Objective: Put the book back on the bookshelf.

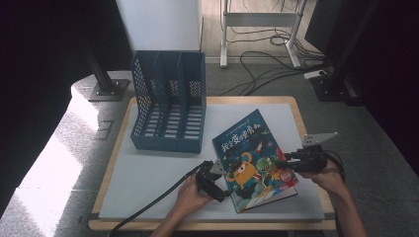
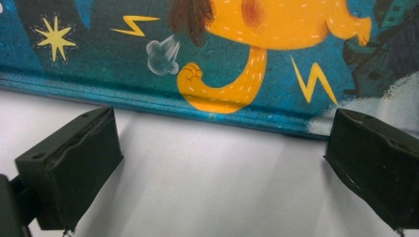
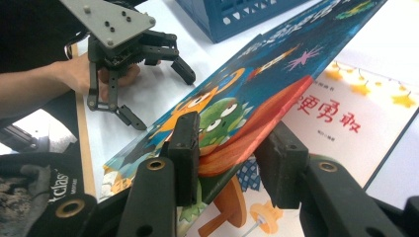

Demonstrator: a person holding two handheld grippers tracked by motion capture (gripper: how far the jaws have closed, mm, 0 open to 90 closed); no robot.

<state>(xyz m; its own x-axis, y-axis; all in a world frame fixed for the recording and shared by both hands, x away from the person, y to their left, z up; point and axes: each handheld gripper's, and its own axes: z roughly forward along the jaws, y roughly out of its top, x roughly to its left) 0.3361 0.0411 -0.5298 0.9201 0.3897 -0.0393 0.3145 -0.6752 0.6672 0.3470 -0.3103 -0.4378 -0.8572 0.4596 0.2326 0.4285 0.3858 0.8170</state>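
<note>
A picture book (image 1: pixel 252 150) lay on the white mat (image 1: pixel 148 173) of the table, toward the near right part, just in front and to the right of a blue file rack (image 1: pixel 168 106). Its long axis ran slantwise, from the near edge of the table up toward the far side, leaning a little to the left, with the title end farthest from the person and the spine along the left side.

The right gripper (image 1: pixel 291 162) came in from the book's right edge. In the right gripper view its jaws stood narrowed on either side of the front cover (image 3: pixel 257 113), which was lifted off the pages; one pad (image 3: pixel 185 148) lay against the top of the cover and the other sat beneath it, above a white page (image 3: pixel 346 118) with red print.

The left gripper (image 1: pixel 217 180) rested on the mat at the spine side, near the book's lower left corner. In the left gripper view its jaws stood wide apart, with bare mat between them and the spine (image 2: pixel 197 111) just ahead, apart from both pads.
</note>
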